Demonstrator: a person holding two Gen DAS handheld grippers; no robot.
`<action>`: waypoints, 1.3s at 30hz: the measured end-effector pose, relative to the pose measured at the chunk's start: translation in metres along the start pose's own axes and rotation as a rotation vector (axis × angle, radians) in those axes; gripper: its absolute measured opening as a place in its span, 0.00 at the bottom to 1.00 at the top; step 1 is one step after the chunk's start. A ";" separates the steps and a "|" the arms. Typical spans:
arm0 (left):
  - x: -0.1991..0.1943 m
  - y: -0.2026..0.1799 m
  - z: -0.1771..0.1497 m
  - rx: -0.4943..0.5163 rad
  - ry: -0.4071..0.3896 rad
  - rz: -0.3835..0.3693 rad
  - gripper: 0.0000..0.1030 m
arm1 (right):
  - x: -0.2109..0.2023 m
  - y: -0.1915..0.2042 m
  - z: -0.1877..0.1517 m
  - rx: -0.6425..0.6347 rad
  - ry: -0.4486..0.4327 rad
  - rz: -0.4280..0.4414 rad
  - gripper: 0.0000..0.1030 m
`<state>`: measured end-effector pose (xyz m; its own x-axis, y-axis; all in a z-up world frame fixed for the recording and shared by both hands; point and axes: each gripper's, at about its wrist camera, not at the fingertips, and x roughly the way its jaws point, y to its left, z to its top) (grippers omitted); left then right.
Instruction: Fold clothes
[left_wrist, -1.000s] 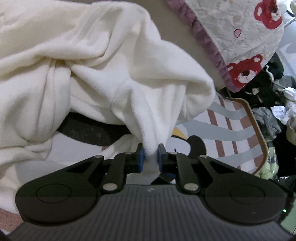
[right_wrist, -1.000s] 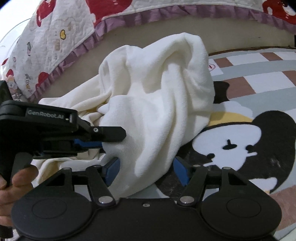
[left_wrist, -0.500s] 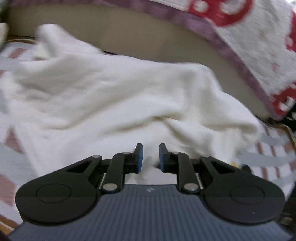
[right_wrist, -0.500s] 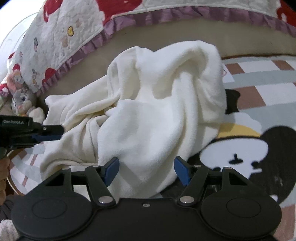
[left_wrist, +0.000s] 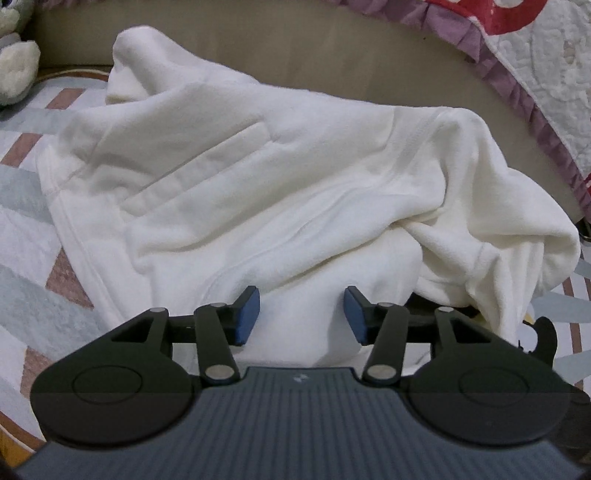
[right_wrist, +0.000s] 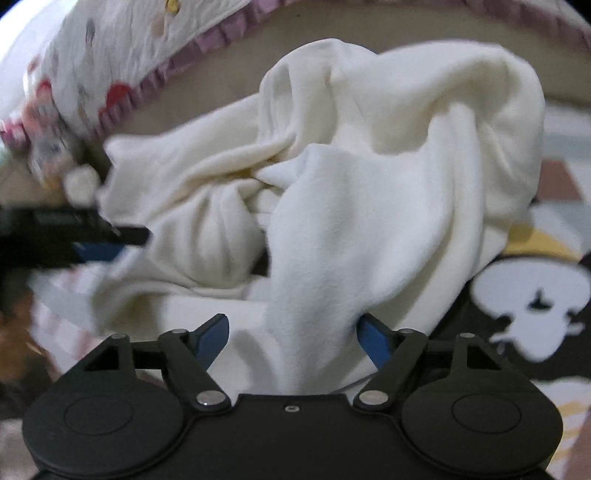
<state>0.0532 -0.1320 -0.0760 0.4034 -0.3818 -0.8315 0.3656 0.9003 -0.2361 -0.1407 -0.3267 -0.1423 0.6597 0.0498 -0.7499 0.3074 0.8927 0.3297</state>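
Left wrist view: we hold the left gripper (left_wrist: 301, 314) with fingers spread, gripping nothing, low over the near edge of the cream garment (left_wrist: 258, 192), which lies rumpled on the patterned rug (left_wrist: 22, 236); likely placed to find an edge. Right wrist view: our right gripper (right_wrist: 291, 338) is also spread, a hanging fold of cloth between its fingers, unpinched. The heap is bunched, not folded.

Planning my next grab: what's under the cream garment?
The cream garment lies rumpled on a patterned rug with a cartoon figure. Whatever lies beneath its middle is covered; nothing else shows.
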 end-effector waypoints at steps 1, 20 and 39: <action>0.002 0.000 -0.001 0.000 0.004 -0.002 0.51 | 0.005 0.001 0.000 -0.019 -0.006 -0.057 0.78; -0.005 0.029 -0.001 -0.149 -0.022 -0.012 0.52 | -0.060 -0.012 0.062 -0.545 -0.236 -0.542 0.16; -0.021 -0.023 -0.007 0.050 -0.114 -0.252 0.02 | -0.105 -0.029 0.133 -0.605 -0.352 -0.691 0.15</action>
<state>0.0305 -0.1428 -0.0563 0.3852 -0.6158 -0.6874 0.5062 0.7638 -0.4006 -0.1274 -0.4171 0.0027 0.6639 -0.6181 -0.4209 0.3643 0.7589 -0.5398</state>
